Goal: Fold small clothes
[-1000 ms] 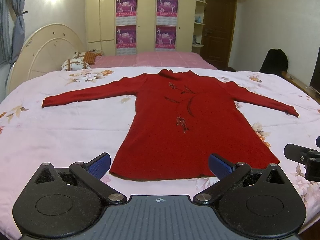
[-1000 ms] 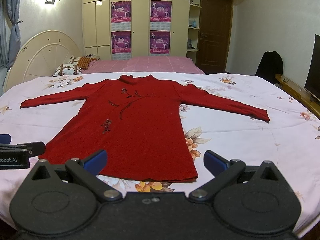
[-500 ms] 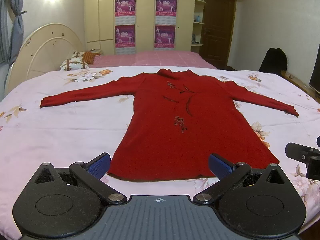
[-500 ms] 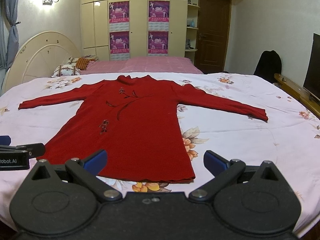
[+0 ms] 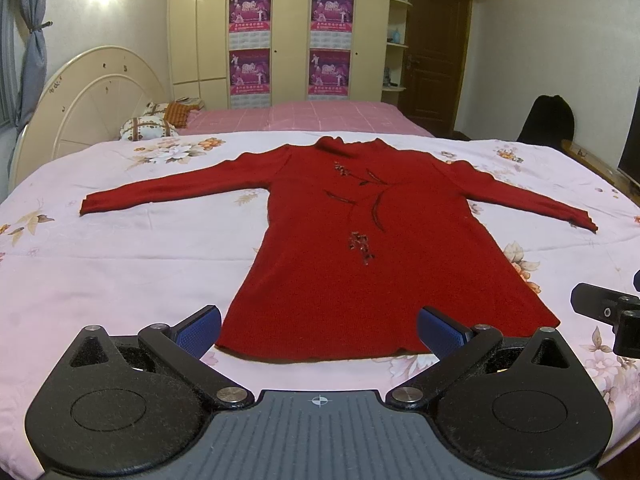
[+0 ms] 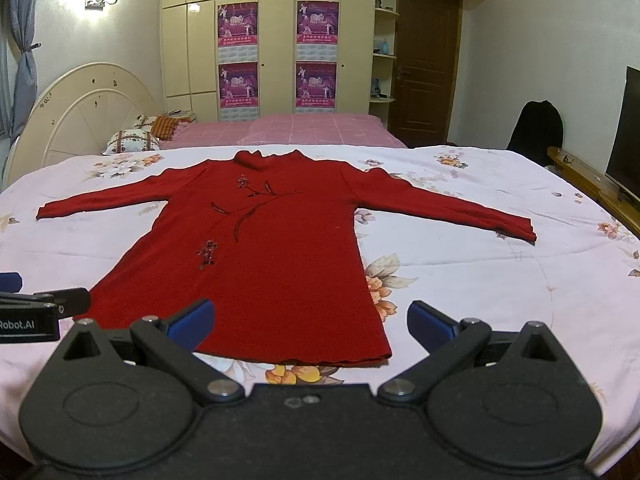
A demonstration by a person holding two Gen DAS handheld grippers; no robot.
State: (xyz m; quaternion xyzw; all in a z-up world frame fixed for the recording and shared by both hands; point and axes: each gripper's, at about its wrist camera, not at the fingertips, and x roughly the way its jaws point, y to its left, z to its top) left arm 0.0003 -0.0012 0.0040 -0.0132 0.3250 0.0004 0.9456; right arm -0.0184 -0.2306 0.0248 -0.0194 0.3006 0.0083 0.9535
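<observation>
We've got a big bed with a pale pink floral sheet (image 5: 120,264) as the work surface, and it pretty much fills both views. Behind it sits a second bed with a pink checked cover (image 5: 320,118), a cream arched headboard (image 5: 88,108) off to the far left corner, and a cream wardrobe wall (image 5: 288,28) carrying four purple posters (image 5: 250,10) (two up, two down). There's a dark wooden door (image 6: 424,64) to the right of the wardrobe, a grey curtain (image 6: 22,40) tied back on the left wall, and something black slumped by the right wall (image 6: 536,128), maybe a bag or a jacket over a chair, hard to say at this blur. A dark screen (image 6: 624,128) stands past the bed's right edge.

One garment only: a red long-sleeved knit top (image 5: 360,248) with a dark embroidered sprig on the front. It lies flat, face up, in the middle of the sheet, collar toward the far edge, hem near the near edge, both sleeves stretched out sideways.

Two pillows (image 5: 148,128) sit at the headboard end.

Our left gripper (image 5: 320,330) hangs just short of the hem with its blue-padded fingers spread wide, nothing between them. The right gripper (image 6: 310,320) is the same deal, fingers splayed and empty, near the hem's right corner.
</observation>
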